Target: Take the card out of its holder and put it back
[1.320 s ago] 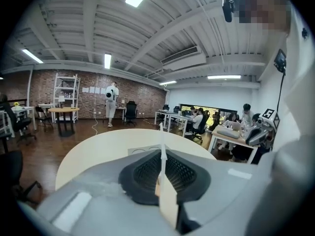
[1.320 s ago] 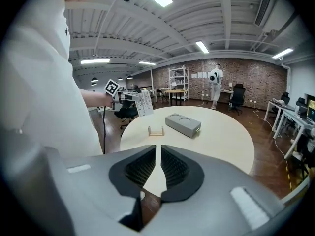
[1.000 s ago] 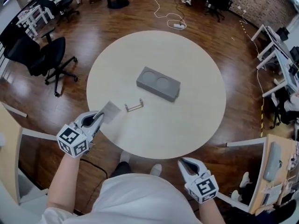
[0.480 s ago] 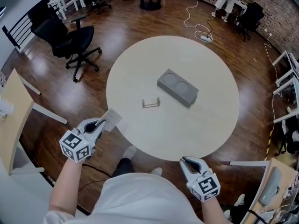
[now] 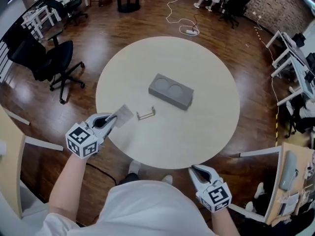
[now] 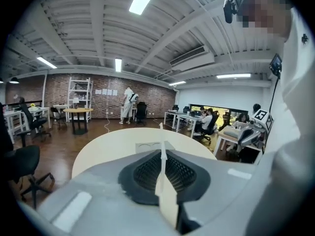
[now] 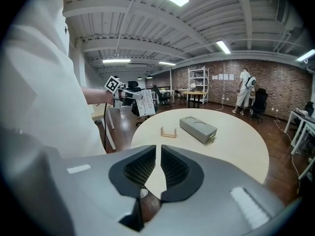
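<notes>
Left gripper (image 5: 114,119): clenched on the card, which runs edge-on between its two pads in the left gripper view. In the head view it sits at the table's 8 o'clock rim, tips aimed toward 2 o'clock.
Card (image 5: 123,115): a pale rectangle with print on the face seen from the right gripper view. It is pinched by one edge and lies just at 8 o'clock of the holder, apart from it. In the right gripper view it hangs in the air above table height.
Holder (image 5: 146,114): a small wooden stand with two short uprights. It rests on the table at about 8 o'clock from the table's middle, between the card and the block.
Block (image 5: 170,91): grey and oblong, with two round hollows in its top. It lies near the middle of the table, at 2 o'clock of the holder and apart from it.
Right gripper (image 5: 195,169): jaws drawn together to a thin slit with nothing between them. It is held low, just off the table's rim at 5 o'clock.
Table (image 5: 206,132): round, with a pale top.
Chair (image 5: 47,58): a black office chair on the wooden floor, off the table at 10 o'clock.
Cable (image 5: 183,21): white, lying on the floor at 12 o'clock.
</notes>
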Demonstrator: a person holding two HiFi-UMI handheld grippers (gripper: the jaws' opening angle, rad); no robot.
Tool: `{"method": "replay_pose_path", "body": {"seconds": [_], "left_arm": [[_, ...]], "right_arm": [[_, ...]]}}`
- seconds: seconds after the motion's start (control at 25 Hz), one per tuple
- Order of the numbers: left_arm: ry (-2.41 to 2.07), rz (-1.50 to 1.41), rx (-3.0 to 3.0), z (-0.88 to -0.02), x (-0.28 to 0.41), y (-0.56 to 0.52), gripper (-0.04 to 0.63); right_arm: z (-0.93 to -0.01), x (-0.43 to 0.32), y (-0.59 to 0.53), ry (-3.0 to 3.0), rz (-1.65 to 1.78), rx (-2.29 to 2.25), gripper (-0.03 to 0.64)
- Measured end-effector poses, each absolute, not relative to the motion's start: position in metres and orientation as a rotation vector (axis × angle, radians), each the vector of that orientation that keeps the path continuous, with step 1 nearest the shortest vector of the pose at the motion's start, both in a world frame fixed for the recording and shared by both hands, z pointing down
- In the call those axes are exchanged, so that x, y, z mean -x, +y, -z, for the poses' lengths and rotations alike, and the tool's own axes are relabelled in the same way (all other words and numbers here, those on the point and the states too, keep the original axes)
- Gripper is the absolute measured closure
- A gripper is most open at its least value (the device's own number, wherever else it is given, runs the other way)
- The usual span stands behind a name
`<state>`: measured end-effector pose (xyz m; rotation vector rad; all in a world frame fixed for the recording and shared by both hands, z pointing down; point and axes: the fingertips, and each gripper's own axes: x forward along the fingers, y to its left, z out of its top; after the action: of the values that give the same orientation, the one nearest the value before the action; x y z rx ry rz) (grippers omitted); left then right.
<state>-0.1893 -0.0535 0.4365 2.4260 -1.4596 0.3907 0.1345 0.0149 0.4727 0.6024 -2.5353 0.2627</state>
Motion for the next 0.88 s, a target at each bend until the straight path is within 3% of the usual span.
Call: {"method": "replay_pose_path", "body": {"seconds": [0.36,0.88], "left_arm": [[-1.172,-0.448,-2.6,-0.458,0.171,-0.137,0.58],[-0.983,-0.481,-2.627,-0.515,0.153,-0.174,0.58]], "right_arm": [[-0.472,-0.124,0.03,-2.433,-0.364,-0.895,0.583],[-0.474,-0.121,0.066,-2.297,-0.484,-1.146,0.583]]}}
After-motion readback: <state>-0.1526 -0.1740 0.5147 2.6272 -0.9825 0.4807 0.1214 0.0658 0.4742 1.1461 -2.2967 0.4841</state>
